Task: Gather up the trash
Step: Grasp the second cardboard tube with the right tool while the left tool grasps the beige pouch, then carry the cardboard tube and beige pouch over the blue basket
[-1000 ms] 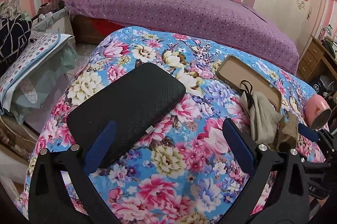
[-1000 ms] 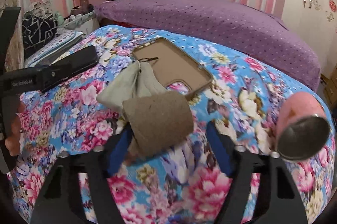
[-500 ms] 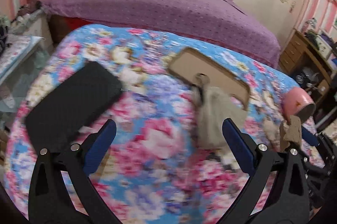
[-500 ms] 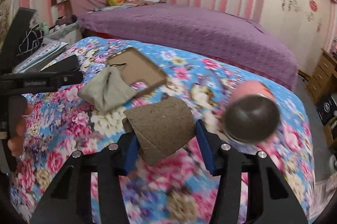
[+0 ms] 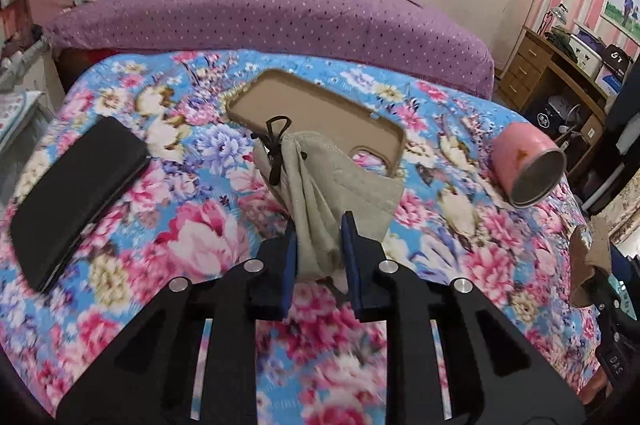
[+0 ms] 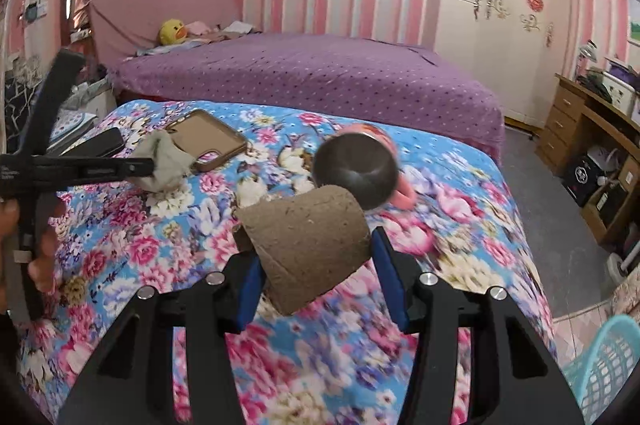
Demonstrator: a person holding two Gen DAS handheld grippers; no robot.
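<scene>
Floral cloth covers the table before a purple bed. Your left gripper [image 5: 318, 253] is clamped on the mask [image 5: 320, 193], which runs long toward 12 o'clock. Your right gripper [image 6: 316, 269] pinches the cardboard tube [image 6: 308, 241]. I judge the basket [image 6: 604, 365] at 4 o'clock lies nearer your right hand.

The left gripper [image 5: 319, 257] has its blue-padded fingers [image 5: 289, 265] drawn close together, pinching a mask [image 5: 320, 193] between them, and points toward the far side. The right gripper [image 6: 316, 271] holds its fingers [image 6: 251, 279] wider apart, clamped on a cardboard tube [image 6: 308, 245]. At the left of the right wrist view, a bare hand [image 6: 40, 257] grips the left gripper's handle.
</scene>
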